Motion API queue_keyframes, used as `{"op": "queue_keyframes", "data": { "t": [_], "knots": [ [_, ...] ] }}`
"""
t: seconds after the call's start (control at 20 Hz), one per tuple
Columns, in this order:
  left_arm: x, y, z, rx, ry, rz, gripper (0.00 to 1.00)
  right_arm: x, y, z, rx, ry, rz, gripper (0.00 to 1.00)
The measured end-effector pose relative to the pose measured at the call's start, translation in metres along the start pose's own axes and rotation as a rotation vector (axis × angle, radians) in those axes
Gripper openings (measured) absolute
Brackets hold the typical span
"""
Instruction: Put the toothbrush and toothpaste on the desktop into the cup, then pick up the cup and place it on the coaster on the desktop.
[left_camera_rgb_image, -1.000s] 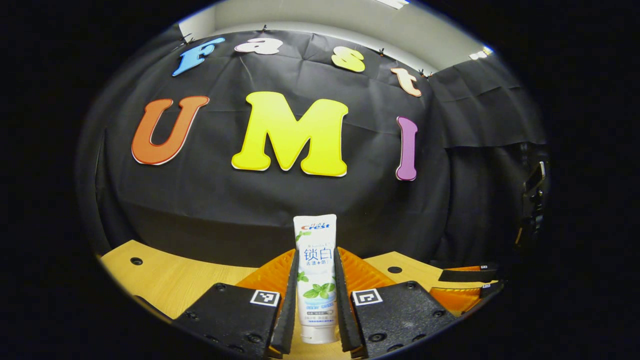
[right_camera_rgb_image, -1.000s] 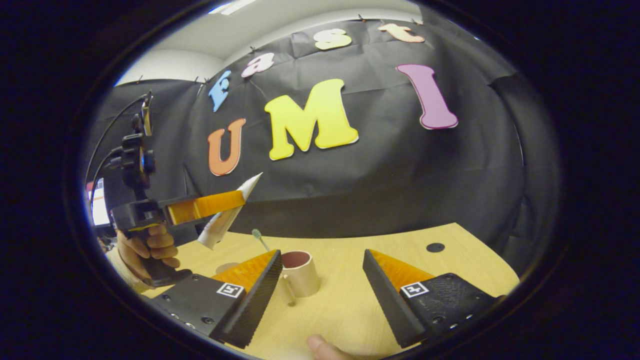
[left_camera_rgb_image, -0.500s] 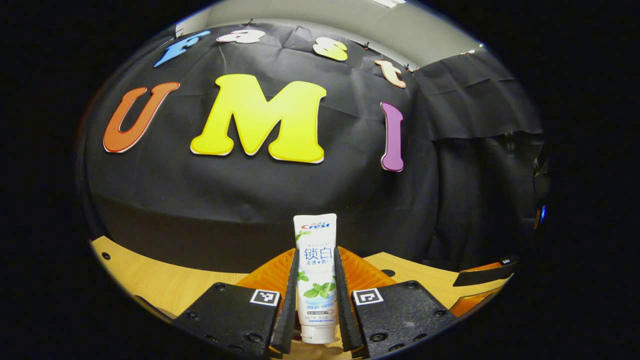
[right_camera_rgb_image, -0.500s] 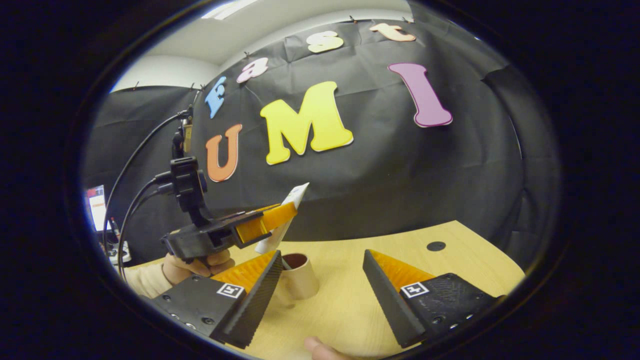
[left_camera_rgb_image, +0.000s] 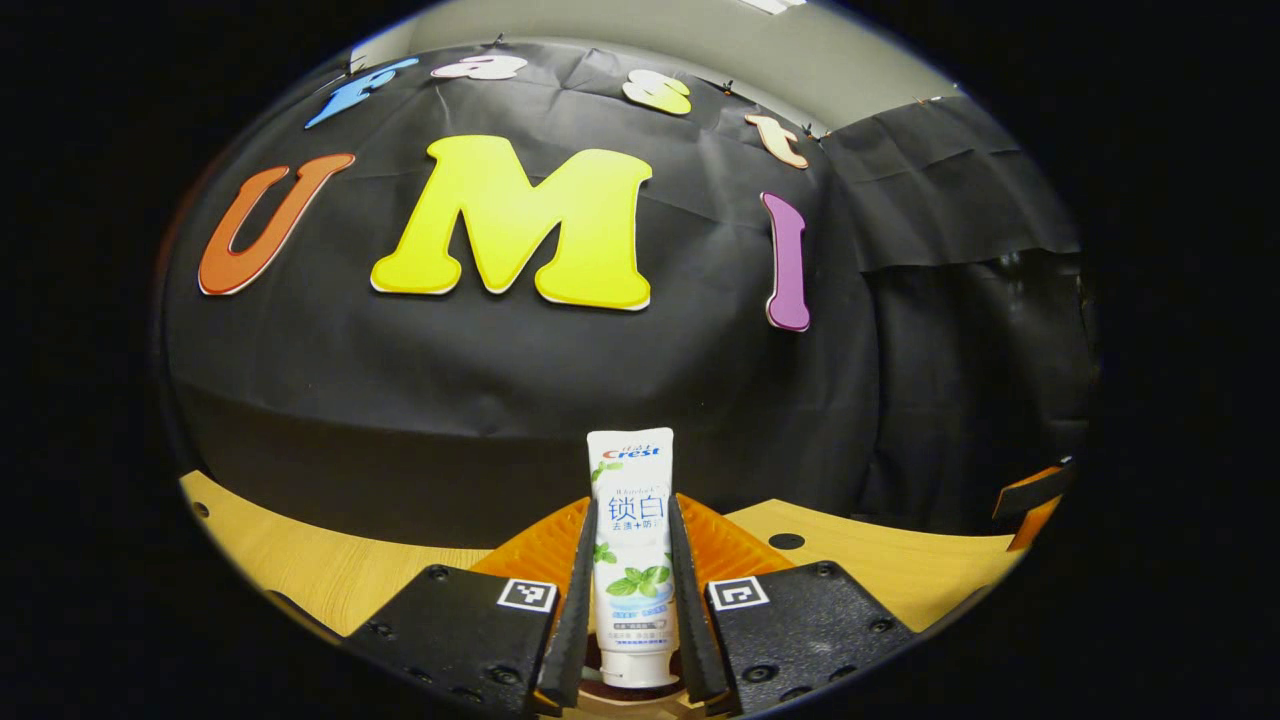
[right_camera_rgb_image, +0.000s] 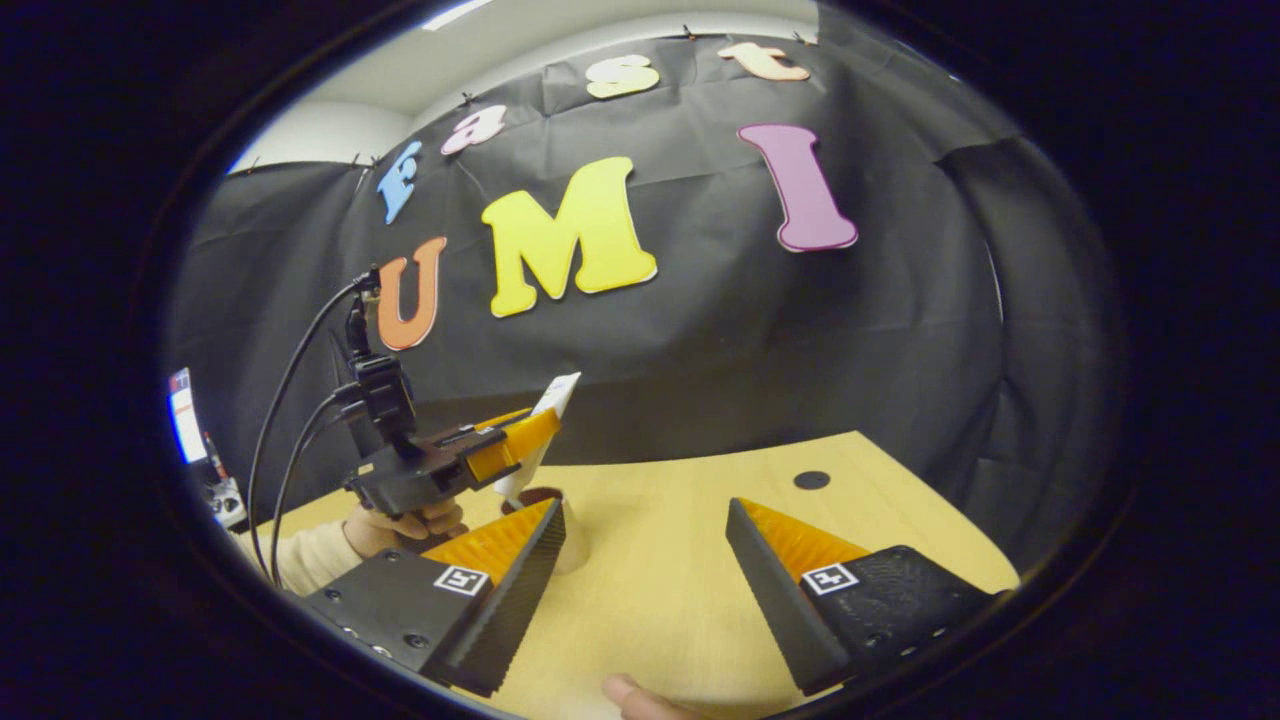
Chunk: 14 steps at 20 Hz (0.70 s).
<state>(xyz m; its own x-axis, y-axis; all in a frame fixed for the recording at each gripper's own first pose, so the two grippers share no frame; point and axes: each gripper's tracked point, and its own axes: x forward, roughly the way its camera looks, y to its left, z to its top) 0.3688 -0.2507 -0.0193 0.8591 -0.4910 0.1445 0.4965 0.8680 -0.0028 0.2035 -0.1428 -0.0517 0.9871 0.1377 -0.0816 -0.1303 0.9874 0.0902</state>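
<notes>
In the left gripper view, my left gripper (left_camera_rgb_image: 632, 505) is shut on a white toothpaste tube (left_camera_rgb_image: 632, 560) that stands upright, cap down. A dark round rim (left_camera_rgb_image: 612, 693) shows just under the cap. In the right gripper view, the left gripper (right_camera_rgb_image: 540, 432) holds the toothpaste (right_camera_rgb_image: 556, 392) tilted, its cap end right at the mouth of the pinkish cup (right_camera_rgb_image: 574, 548). The cup is partly hidden behind my right gripper's near finger. My right gripper (right_camera_rgb_image: 645, 505) is open over the wooden desktop (right_camera_rgb_image: 680, 580), to the right of the cup, with nothing between its fingers.
A hand and pale sleeve (right_camera_rgb_image: 400, 525) hold the left gripper, with cables rising from it. A dark hole (right_camera_rgb_image: 811, 480) marks the desktop at the back right. A thumb (right_camera_rgb_image: 630, 692) shows at the near edge. The other gripper's finger (left_camera_rgb_image: 1030, 495) shows far right.
The left gripper carried the toothpaste to the right until it was over the cup, then lowered its cap end to the cup's mouth. The right gripper stayed open and shifted slightly.
</notes>
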Motion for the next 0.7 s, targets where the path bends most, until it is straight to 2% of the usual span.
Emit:
{"op": "queue_keyframes", "data": {
  "t": [0.3,0.7],
  "knots": [
    [-0.003,0.007,-0.026,0.013,0.031,0.019,0.43,-0.007,0.0,0.0,-0.024,-0.002,-0.003,0.97],
    [-0.019,0.004,-0.024,0.008,0.046,0.02,0.5,-0.009,0.004,0.002,-0.024,0.0,-0.003,0.96]
  ]
}}
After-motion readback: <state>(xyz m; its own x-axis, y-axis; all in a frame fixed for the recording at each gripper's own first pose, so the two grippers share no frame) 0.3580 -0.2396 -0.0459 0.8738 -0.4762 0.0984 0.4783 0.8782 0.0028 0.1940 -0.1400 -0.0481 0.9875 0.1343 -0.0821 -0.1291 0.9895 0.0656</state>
